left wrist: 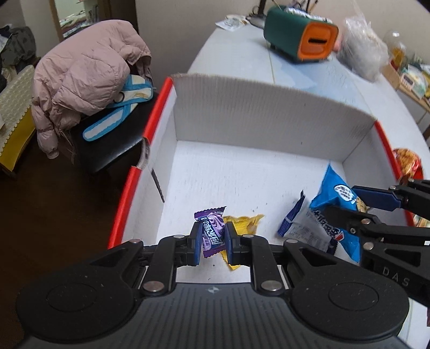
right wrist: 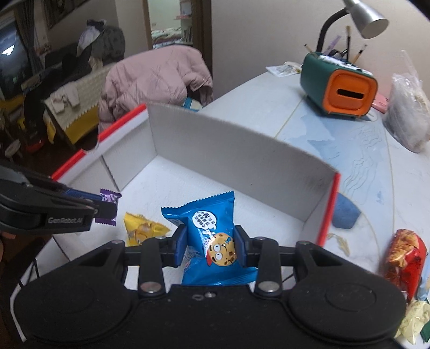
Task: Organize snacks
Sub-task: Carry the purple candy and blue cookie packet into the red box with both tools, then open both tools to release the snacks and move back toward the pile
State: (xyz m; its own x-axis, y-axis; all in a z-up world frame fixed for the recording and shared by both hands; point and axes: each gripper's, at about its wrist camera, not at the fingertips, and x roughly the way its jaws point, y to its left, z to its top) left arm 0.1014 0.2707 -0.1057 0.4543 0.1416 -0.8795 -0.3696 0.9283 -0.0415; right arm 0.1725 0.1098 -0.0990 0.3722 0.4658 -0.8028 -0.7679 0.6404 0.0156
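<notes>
Left wrist view: the left gripper (left wrist: 212,239) pinches a purple candy (left wrist: 212,232) between its blue pads, holding it above the white floor of an open cardboard box (left wrist: 242,171) with red-edged side walls. A yellow candy (left wrist: 243,224) lies on the box floor just beyond the held sweet, near the box's near edge. Toward the box's right wall, a white-and-blue packet (left wrist: 306,228) lies beside a blue cookie packet (left wrist: 336,198), which is caught in the fingers of the right gripper (left wrist: 357,206) reaching in from the right. A red snack bag (left wrist: 407,161) rests on the pale table (left wrist: 242,53) just outside the box's right wall. Right wrist view: the right gripper (right wrist: 210,248) is clamped on the blue cookie packet (right wrist: 212,236), its cartoon cookie face showing between the pads, over the box's (right wrist: 242,150) near right part. The left gripper (right wrist: 103,205) enters from the left edge with the purple candy (right wrist: 108,205) in its tips, and the yellow candy (right wrist: 142,228) lies on the box floor between the two tools. Past the box's far wall, a green-and-orange desk organizer (right wrist: 341,86) stands near the table's (right wrist: 255,107) far edge under a grey lamp (right wrist: 368,18). The red snack bag (right wrist: 403,257) lies on the table to the right of the box. A pink jacket (right wrist: 153,77) drapes over a chair beyond the table's left edge.
</notes>
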